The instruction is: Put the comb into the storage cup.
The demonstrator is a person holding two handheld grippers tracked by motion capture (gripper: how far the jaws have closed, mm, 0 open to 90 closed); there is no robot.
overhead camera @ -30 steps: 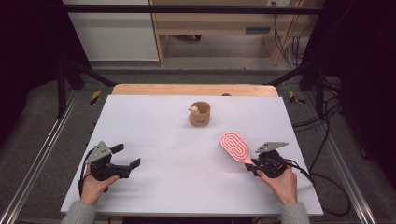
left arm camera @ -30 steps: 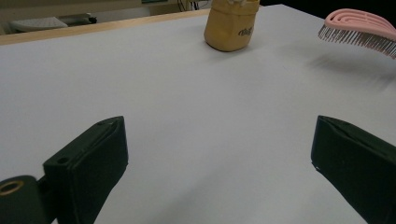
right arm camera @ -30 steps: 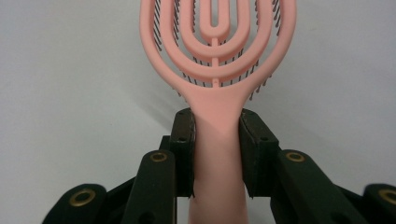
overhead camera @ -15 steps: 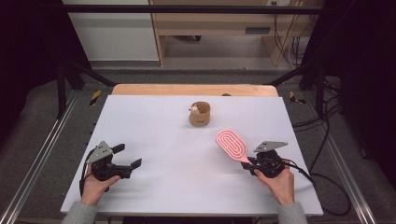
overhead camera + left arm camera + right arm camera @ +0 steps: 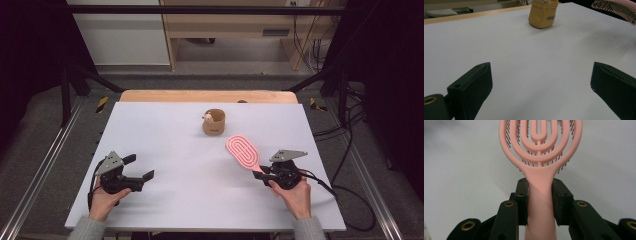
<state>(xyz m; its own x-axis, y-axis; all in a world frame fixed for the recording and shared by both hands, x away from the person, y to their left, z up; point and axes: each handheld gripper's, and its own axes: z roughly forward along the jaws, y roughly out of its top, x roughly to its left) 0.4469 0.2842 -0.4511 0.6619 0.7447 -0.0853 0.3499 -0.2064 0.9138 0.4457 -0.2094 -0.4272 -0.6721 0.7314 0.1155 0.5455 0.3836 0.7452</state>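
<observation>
Left gripper [image 5: 139, 169] sat at the near-left of the white table [image 5: 165, 135], held in the person's left hand [image 5: 104, 197]. Jaws stood wide apart, nothing between them, only bare tabletop showed in the gap in the left gripper view. It pointed across the table toward the right.

Centre, toward the far edge: a small tan pot [image 5: 214, 122] stood upright, something pale poking out of its top. Same pot [image 5: 542, 13] showed in the left gripper view with dark lettering on its side, too small to read. Well apart from both grippers.

Right of centre: pink hairbrush [image 5: 242, 151], oval head with concentric loop slots, back side up, bristles pointing down. Head reached up-left from the gripper, toward the pot but not touching it. In the left gripper view the brush head [image 5: 617, 8] showed at the top right, clear above the table surface, bristles hanging down.

Near-right: right gripper [image 5: 260, 173] in the person's right hand [image 5: 295, 192]. Jaws were narrowed and clamped on the brush handle [image 5: 539, 195], one pad on each side, just below where the handle widened into the head. Brush ran straight out along the jaw line. Cable [image 5: 325, 186] trailed off the right edge of the table.
</observation>
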